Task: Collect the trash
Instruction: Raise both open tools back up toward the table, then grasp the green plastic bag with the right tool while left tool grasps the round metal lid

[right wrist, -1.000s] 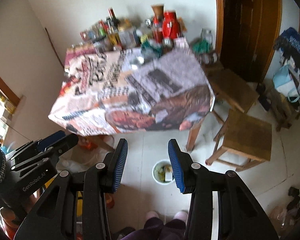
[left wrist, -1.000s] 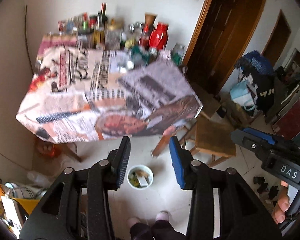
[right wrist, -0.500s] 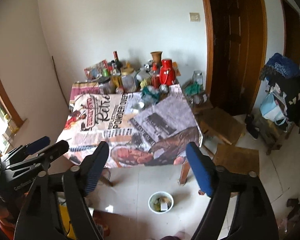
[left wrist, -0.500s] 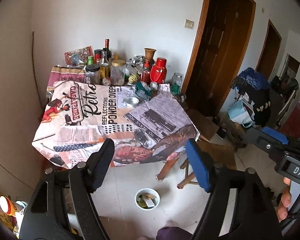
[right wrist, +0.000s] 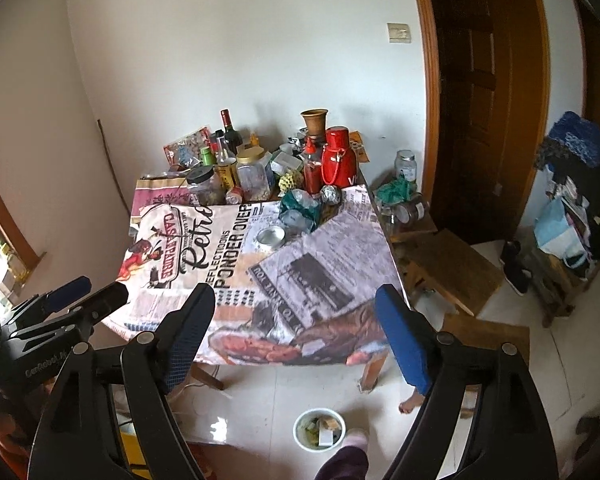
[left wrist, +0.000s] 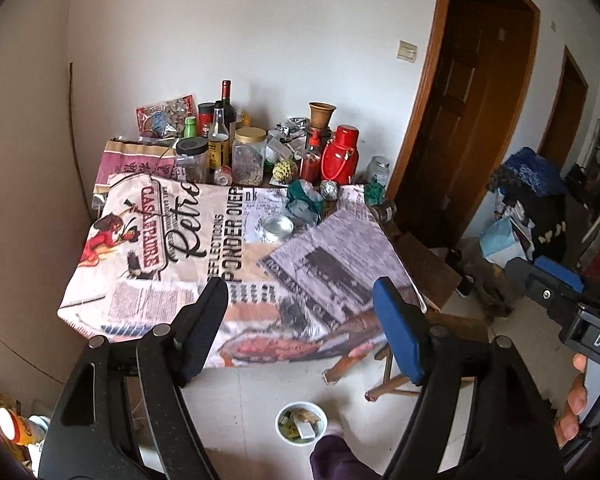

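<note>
Both the left gripper (left wrist: 300,320) and right gripper (right wrist: 296,324) hold their jaws wide open and empty above a newspaper-print-covered bench (left wrist: 172,280), while the trash-filled round white bowl (left wrist: 301,423) sits on the tiled floor (right wrist: 260,400) below.

Right gripper (right wrist: 296,316) hangs wide open, empty, over a cloth-covered table (right wrist: 260,272). A white trash bowl (right wrist: 319,429) sits on the near floor.

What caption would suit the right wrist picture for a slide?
Open right gripper faces a table under a newspaper-print cloth, bottles and jars at its far edge, a white trash bowl on the floor.
</note>
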The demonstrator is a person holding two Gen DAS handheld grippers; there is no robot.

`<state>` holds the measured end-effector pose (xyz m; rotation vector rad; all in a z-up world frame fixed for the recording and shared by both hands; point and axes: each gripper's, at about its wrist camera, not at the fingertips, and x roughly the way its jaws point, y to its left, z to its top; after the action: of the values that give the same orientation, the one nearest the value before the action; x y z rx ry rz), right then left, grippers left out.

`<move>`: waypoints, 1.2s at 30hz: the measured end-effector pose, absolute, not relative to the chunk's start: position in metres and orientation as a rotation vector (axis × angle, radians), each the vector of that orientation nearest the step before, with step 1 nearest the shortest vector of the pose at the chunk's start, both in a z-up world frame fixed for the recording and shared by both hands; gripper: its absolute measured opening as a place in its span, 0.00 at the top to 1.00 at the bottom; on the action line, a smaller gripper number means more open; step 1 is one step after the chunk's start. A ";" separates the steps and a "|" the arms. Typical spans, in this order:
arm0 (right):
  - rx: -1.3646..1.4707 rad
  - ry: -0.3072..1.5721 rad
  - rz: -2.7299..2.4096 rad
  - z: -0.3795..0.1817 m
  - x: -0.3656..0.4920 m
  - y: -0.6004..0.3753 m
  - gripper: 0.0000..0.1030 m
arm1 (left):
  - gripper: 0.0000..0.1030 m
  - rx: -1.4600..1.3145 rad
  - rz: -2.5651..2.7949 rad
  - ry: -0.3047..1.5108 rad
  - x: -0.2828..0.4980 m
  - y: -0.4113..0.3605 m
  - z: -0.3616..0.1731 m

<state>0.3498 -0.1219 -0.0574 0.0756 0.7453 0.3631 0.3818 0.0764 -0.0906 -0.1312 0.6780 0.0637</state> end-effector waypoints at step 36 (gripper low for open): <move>0.063 0.931 0.439 -0.108 0.626 -0.056 0.23 | 0.28 -0.142 0.181 0.761 0.660 0.158 -0.119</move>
<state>0.6256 -0.0559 -0.1080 0.0626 0.9305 0.4393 0.6596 0.1584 -0.1186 -0.1424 0.7612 0.1806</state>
